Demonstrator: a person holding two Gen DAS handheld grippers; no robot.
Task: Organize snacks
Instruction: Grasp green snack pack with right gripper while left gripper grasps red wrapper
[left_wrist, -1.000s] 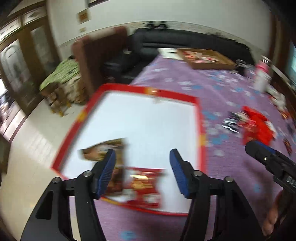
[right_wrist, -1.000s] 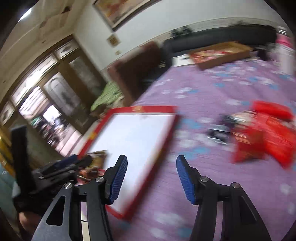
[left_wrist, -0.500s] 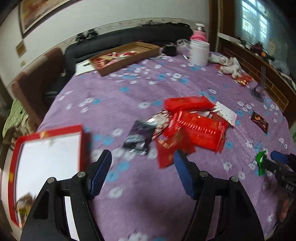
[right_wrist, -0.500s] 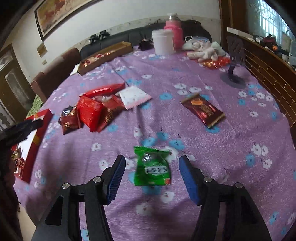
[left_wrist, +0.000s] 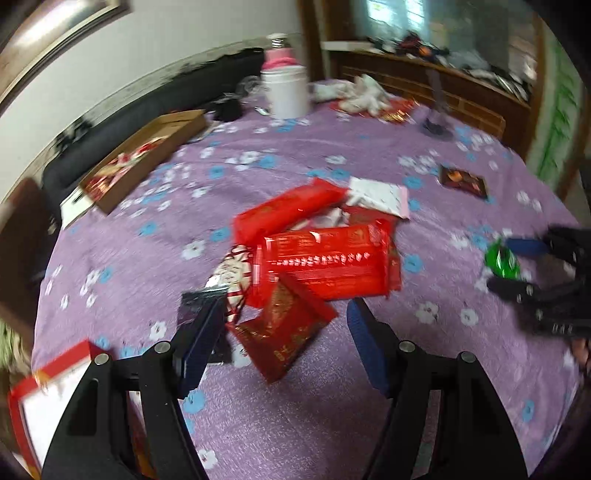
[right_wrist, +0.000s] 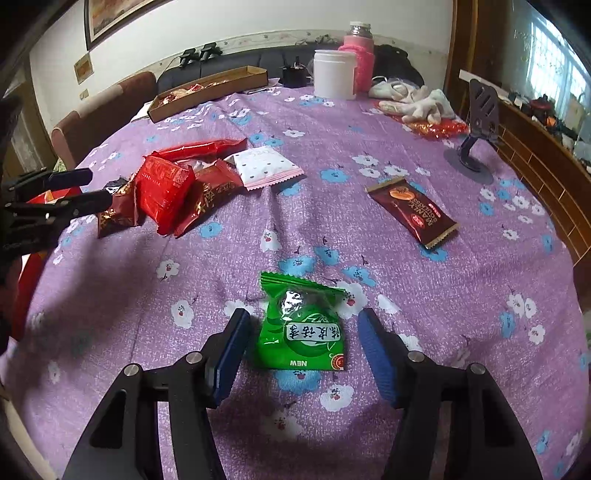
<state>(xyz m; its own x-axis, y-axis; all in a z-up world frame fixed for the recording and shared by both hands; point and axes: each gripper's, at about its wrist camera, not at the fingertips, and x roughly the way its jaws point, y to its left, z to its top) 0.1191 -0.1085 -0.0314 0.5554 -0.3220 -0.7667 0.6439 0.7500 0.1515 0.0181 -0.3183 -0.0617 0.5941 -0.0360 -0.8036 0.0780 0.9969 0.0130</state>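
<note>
A pile of red snack packets (left_wrist: 325, 258) lies mid-table on the purple flowered cloth (left_wrist: 258, 424). My left gripper (left_wrist: 282, 325) stands open above the pile's near end, with a dark red packet (left_wrist: 284, 332) lying between its fingers, untouched. In the right wrist view, my right gripper (right_wrist: 303, 332) is open around a green packet (right_wrist: 295, 306) that lies flat on the cloth. A brown chocolate packet (right_wrist: 412, 210) and a pink-white packet (right_wrist: 264, 166) lie farther off. The red-rimmed white tray (left_wrist: 48, 373) is at the left edge.
A cardboard box (right_wrist: 207, 92) with snacks, a white jar (right_wrist: 334, 74) and a pink bottle (right_wrist: 360, 62) stand at the back. White gloves (right_wrist: 413, 99) and a phone stand (right_wrist: 476, 140) are at the right. A sofa and a chair stand beyond the table.
Both grippers swung right, away from the red tray, and tipped down over the table. The left now hangs over the red pile, the right has closed in on the green packet.
</note>
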